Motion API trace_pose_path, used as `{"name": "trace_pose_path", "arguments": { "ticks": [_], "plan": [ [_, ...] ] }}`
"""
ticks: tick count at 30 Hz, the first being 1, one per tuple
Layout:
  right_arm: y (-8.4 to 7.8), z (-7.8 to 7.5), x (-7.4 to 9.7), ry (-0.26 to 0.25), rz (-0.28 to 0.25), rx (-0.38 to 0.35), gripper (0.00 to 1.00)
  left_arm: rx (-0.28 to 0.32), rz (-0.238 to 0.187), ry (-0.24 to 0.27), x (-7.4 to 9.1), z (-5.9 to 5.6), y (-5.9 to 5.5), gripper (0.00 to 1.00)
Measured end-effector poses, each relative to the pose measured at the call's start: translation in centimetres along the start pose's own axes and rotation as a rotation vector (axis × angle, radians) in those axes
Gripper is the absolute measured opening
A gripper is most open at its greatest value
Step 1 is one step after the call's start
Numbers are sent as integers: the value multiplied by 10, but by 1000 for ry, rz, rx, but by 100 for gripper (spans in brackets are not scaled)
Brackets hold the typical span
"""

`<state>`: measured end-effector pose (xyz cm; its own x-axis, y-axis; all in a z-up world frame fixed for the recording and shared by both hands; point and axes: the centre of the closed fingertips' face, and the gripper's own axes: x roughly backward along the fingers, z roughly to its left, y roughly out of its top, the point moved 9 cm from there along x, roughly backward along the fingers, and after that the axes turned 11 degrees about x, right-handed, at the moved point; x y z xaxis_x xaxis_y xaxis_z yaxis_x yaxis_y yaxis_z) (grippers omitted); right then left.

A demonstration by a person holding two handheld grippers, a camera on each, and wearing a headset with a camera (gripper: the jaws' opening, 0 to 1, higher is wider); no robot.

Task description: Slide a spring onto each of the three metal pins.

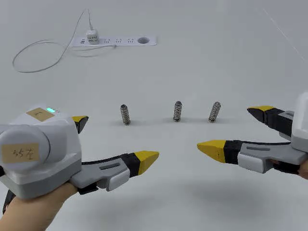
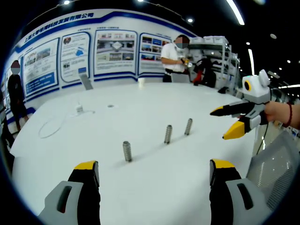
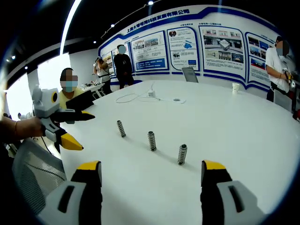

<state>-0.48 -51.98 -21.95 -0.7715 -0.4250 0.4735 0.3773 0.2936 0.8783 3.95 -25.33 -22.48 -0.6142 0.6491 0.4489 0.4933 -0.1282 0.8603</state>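
a power strip [image 1: 115, 41] lies well behind the three springs [image 1: 177, 111].

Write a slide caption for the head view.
Open yellow-tipped left gripper and right gripper held near a row of three spring-sleeved metal pins on a white table.

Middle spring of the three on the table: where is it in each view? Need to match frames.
Head view: middle spring, upright, centre of the row, slightly right of picture centre.
Left gripper view, second in a row that climbs to the right, just right of centre.
Right gripper view, second in a row that drops to the right, near centre.
Shared landmark: white charger on the power strip, beyond the row.
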Motion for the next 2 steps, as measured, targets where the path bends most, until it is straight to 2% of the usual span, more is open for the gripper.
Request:
{"name": "trace_pose_path", "arguments": {
  "ticks": [2],
  "plan": [
    [0,0,1,-2,2,-2,89,-1,2,3,1,0,0,100]
  ]
}}
